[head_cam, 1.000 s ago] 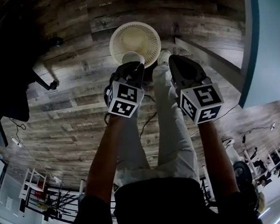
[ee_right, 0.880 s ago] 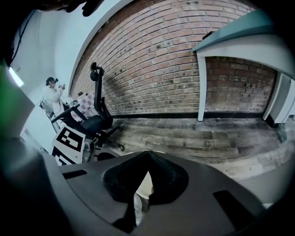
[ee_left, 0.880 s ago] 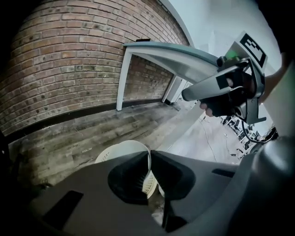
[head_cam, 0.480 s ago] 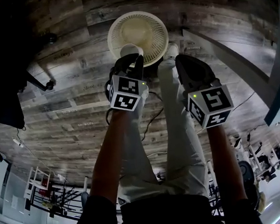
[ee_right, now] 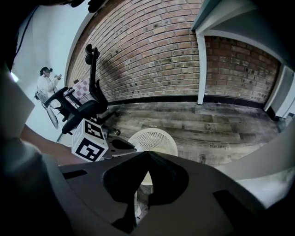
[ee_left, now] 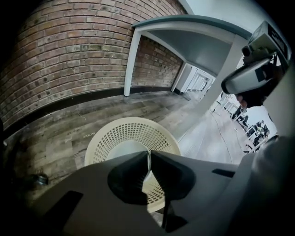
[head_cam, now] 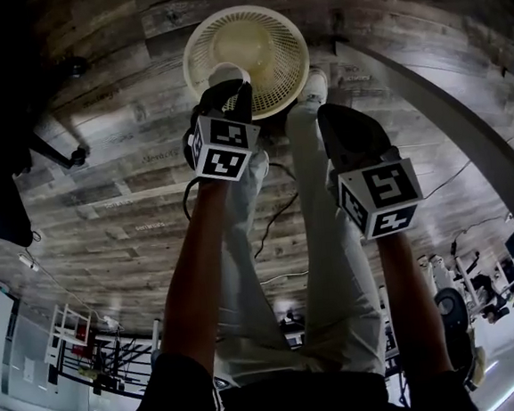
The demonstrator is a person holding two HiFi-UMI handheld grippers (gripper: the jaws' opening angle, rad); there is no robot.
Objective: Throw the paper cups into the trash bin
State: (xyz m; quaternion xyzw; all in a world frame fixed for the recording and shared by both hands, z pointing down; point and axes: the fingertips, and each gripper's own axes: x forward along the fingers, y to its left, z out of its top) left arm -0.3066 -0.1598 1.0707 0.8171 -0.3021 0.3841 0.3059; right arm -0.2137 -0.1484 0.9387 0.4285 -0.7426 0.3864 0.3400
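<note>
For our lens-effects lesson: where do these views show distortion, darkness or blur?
Head view: floor planks bow around the bin, corners dark. Left gripper view: brick wall curves; foreground dark. Right gripper view: brick wall bends; distant person looks soft.

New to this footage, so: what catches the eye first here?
A cream, perforated round plastic trash bin stands on the wood-plank floor. The left gripper pinches a white paper cup by its rim over the bin's near edge; the right gripper is shut and empty beside it.
</note>
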